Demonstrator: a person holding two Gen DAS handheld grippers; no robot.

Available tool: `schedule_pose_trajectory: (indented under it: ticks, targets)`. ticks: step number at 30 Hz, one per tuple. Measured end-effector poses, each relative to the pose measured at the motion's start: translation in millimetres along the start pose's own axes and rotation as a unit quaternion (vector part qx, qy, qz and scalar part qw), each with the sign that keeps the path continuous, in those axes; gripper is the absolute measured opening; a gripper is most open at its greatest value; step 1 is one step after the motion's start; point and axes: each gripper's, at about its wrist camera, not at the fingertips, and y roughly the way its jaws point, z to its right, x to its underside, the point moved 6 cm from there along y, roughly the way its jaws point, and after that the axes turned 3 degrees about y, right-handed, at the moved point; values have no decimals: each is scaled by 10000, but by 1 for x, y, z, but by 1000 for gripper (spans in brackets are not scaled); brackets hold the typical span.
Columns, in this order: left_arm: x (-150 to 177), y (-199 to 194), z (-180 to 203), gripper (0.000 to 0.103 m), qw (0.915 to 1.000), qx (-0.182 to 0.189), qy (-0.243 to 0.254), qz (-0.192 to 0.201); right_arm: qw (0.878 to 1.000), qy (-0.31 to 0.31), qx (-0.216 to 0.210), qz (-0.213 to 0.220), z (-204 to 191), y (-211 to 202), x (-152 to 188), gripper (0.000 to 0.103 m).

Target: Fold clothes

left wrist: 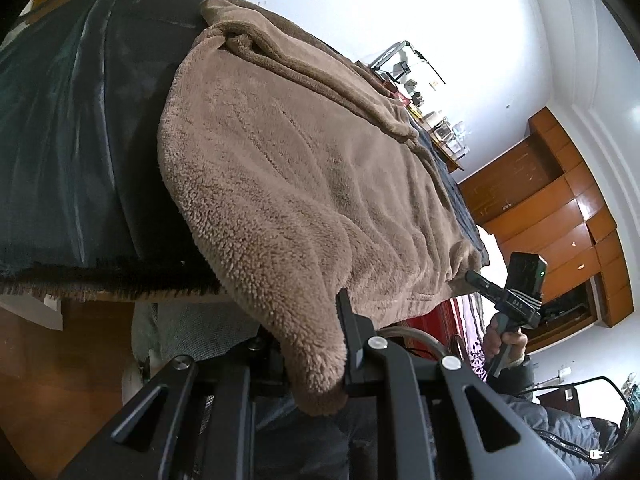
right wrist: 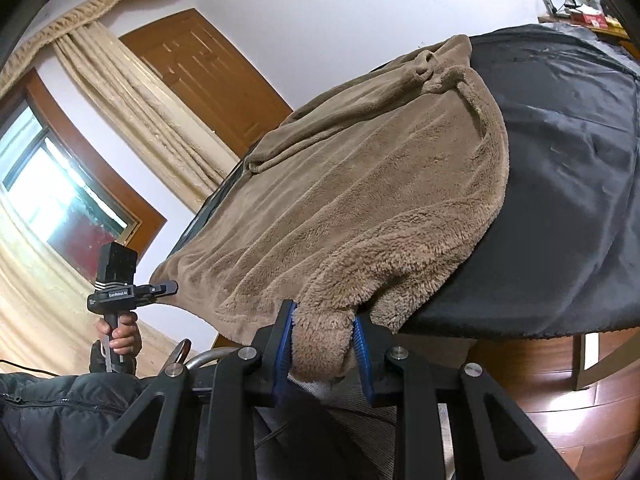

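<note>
A brown fleece garment (left wrist: pixel 304 168) lies spread on a table covered with a dark cloth (left wrist: pixel 60 140). Its near hem hangs over the table's front edge. My left gripper (left wrist: pixel 316 364) is shut on one hem corner, which drapes over and hides one finger. My right gripper (right wrist: pixel 324 344) is shut on the other hem corner (right wrist: pixel 320 340), held between its blue pads (right wrist: pixel 285 344). Each gripper also shows in the other's view, at the fleece's far edge: the right one (left wrist: pixel 476 278) and the left one (right wrist: pixel 166 290). The garment (right wrist: pixel 360 200) has bunched folds at its far end.
The table's front edge (left wrist: pixel 100 292) runs just ahead of both grippers. An orange wooden cabinet (left wrist: pixel 560 208) stands to the right, a window with curtains (right wrist: pixel 60 200) and a wooden door (right wrist: pixel 208 72) to the left. A cluttered shelf (left wrist: pixel 432 116) lies beyond the table. Wooden floor (right wrist: pixel 560 380) shows below.
</note>
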Motion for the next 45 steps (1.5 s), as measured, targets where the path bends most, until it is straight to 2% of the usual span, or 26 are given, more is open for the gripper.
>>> schedule_pose_trajectory:
  ticks: [9,10,11,12,19,25,26,28,29,33,36,39,43,44,45]
  targets:
    - [0,2,-3,21,10000,-14,-65,9,9997,3,247,-20,-2,-4,1,34]
    - [0,2,-4,21,10000,-20,-69,10,9996,4,288,-8,-1,-5,1,35]
    - [0,2,-4,21,10000,-25,-77,13,9995,30,302,19,-1,-6,1,45]
    - [0,2,-5,22,10000,-30,-86,17,9995,69,302,54,0,-8,0,46]
    - [-1,4,-7,25,9999,-80,-105,44,9989,318,278,187,9,-15,-4,46]
    - [-3,5,-7,24,9999,-119,-81,73,9986,114,497,126,1,-12,-4,46]
    - [-3,5,-7,22,9999,-125,-77,78,9982,25,589,121,-1,-12,-4,45]
    - [-5,2,-4,20,9998,-134,-54,137,9967,-168,783,118,-5,-11,-3,37]
    - [-8,-2,-1,20,9997,-135,-31,203,9962,-232,828,136,-7,-11,-3,37]
    - [-28,-29,16,19,9978,-101,154,643,9955,-399,627,581,-19,-22,-17,37]
    - [-50,-53,31,19,9935,-127,392,1065,9899,-650,641,1083,-32,-39,-37,37]
    - [-69,-62,36,19,9909,-137,461,1255,9833,-832,683,1468,-39,-52,-60,37]
    - [-72,-57,34,19,9919,-169,414,1192,9917,-405,486,1117,-25,-45,-65,38]
    - [-70,-56,33,19,9921,-180,420,1170,9937,-265,434,995,-21,-43,-64,44]
    - [-69,-55,33,19,9922,-193,420,1162,9948,-170,440,898,-16,-42,-59,45]
